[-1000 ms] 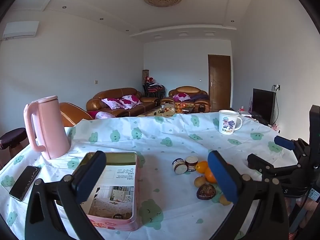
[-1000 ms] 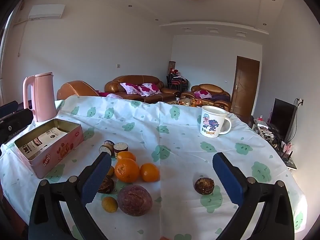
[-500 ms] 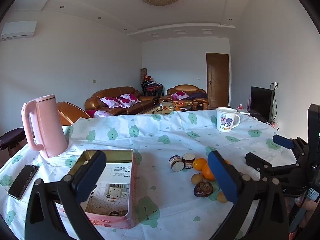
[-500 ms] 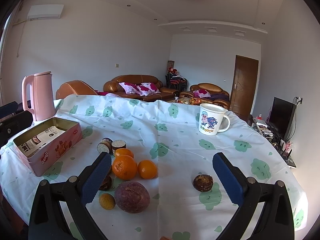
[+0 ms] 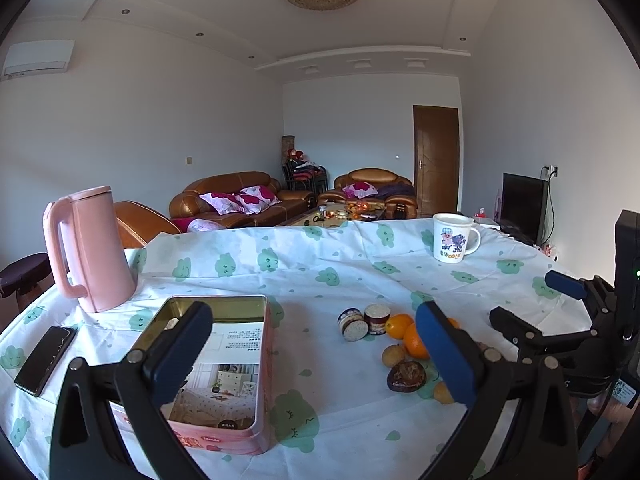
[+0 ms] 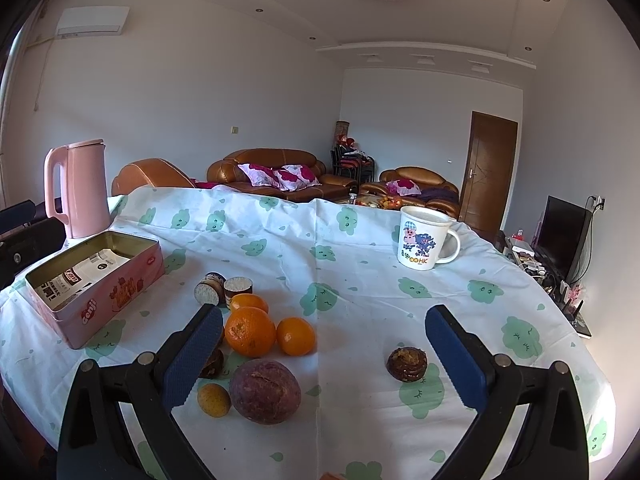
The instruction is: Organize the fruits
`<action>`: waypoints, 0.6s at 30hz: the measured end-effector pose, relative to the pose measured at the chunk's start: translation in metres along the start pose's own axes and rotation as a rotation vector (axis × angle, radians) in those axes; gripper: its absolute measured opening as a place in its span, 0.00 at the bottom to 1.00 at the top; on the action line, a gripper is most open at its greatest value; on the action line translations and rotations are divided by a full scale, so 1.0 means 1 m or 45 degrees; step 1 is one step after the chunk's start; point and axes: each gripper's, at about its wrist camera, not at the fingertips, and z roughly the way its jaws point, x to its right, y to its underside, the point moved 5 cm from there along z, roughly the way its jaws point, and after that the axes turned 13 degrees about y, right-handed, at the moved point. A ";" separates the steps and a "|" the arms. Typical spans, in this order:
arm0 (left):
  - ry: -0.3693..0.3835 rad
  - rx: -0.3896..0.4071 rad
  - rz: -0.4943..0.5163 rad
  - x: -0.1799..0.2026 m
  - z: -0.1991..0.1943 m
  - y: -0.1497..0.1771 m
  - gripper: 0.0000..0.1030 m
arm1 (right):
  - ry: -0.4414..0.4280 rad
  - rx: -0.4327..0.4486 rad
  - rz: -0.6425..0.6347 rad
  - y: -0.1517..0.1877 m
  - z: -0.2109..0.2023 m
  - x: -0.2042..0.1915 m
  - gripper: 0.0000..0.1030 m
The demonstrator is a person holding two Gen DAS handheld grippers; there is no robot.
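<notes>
Both hand-held grippers hang empty above the near edge of the table (image 6: pixel 360 264), jaws spread wide: the right gripper (image 6: pixel 324 344) looks straight onto the fruit, while the left gripper (image 5: pixel 312 344) sits over the open pink tin (image 5: pixel 224 368). The fruit lies bunched on the cloth just ahead and slightly left of the right gripper's centre line — a large orange (image 6: pixel 250 331) with two smaller oranges (image 6: pixel 296 336) beside and behind it, a purple passion fruit (image 6: pixel 265 391) nearest the camera, and a small yellow fruit (image 6: pixel 214 400) touching its left side. One dark wrinkled fruit (image 6: pixel 407 363) sits apart, just inside the right gripper's right finger. The right hand is the nearer one for all of these; the tin, probably the destination, lies to the left of the pile with bare cloth between. Being round, the fruits offer no long axis to line up with, so approach angle matters little. Two small jars (image 6: pixel 224 288) lie behind the pile, a further dark fruit is half hidden behind the left finger — I cannot say what it is. The mug (image 6: pixel 426 238) and pink kettle (image 6: pixel 78 188) stand well clear, leaving open room.
</notes>
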 end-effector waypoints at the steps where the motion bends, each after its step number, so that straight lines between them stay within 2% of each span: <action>1: 0.001 -0.001 0.000 0.000 0.000 0.000 1.00 | -0.001 -0.001 0.001 0.001 0.000 0.000 0.99; 18: 0.001 -0.004 -0.002 0.001 0.000 0.002 1.00 | 0.005 -0.005 -0.004 0.003 0.000 -0.001 0.99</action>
